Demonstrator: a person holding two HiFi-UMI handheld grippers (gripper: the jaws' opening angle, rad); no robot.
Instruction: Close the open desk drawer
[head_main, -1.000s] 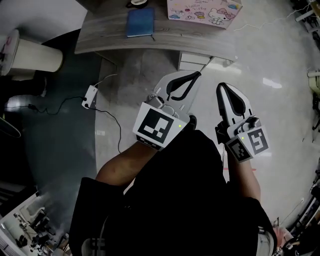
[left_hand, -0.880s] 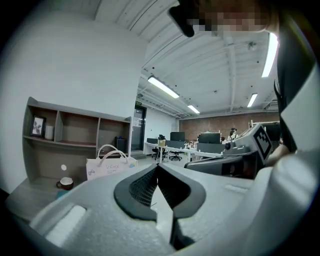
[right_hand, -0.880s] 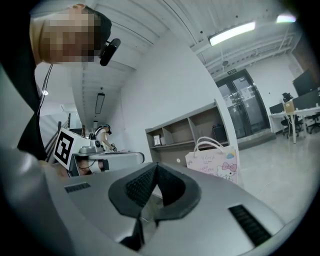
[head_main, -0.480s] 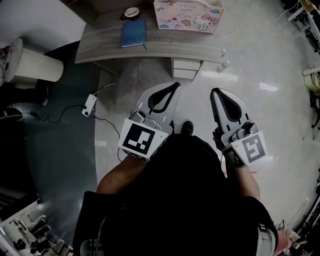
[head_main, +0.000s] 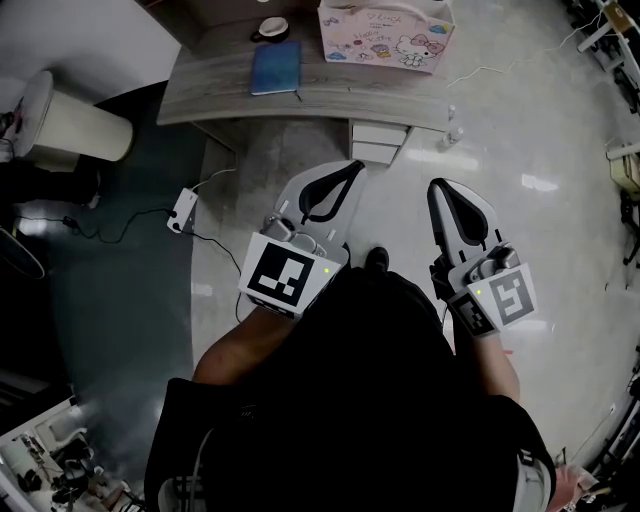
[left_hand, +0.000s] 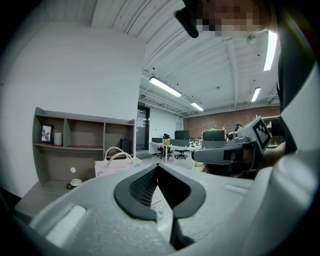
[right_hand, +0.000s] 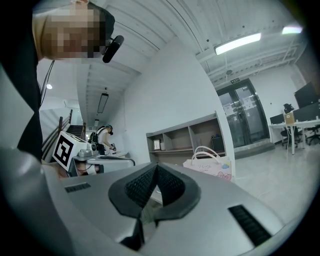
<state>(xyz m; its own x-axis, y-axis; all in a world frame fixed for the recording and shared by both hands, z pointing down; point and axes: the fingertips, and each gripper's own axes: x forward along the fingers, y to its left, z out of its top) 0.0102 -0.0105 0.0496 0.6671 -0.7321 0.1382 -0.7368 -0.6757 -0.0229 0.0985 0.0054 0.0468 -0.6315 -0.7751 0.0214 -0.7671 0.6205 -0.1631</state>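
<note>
Pointing forward, the left gripper (head_main: 352, 170) and right gripper (head_main: 438, 186) are held with fingers pressed together, empty. The desk drawer (head_main: 376, 152) is seen at 12 o'clock under the worktop (head_main: 220, 85), apart from both.

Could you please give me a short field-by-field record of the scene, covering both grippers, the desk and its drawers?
left gripper: shut, empty, in the air short of the desk
right gripper: shut, empty, beside the left, touching nothing
desk: grey wood, ahead of both grippers
drawers: white fronts jutting past the desk's front edge; untouched
on desk: blue notebook, pink gift bag
floor: white power adapter with cable, left of the grippers
</note>
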